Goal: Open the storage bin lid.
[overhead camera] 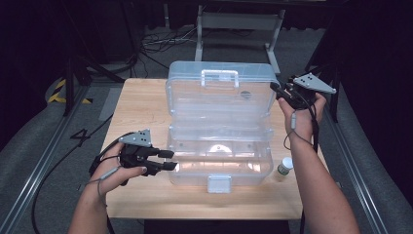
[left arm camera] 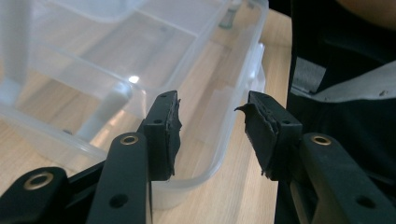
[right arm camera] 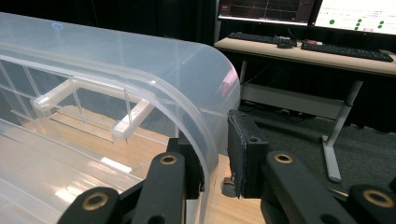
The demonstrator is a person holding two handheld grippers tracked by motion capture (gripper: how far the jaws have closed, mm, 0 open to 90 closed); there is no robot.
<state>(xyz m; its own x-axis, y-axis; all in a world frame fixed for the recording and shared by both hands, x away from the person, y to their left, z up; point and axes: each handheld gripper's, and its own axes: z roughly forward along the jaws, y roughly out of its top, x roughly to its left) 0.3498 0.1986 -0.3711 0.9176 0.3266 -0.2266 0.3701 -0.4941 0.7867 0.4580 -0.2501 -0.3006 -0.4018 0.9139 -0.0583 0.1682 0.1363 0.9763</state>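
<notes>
Box (overhead camera: 219, 156) of clear plastic sits open in the middle of the tabletop (overhead camera: 141, 105), lid (overhead camera: 219, 90) raised. I hold the right gripper (overhead camera: 280, 92) with its jaws astride the lid's edge. My left gripper (overhead camera: 168, 160) hovers at the box's left end, jaws apart around nothing. A small bottle (overhead camera: 284, 167) stands beside the box.

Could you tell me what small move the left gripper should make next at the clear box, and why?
Probably ease the left gripper a little further in and close on the near left corner of the box base. Its jaws stand open, with that rim passing between them and untouched. The right gripper straddles the edge of the raised lid, so gripping the base should steady the clear plastic box.
</notes>
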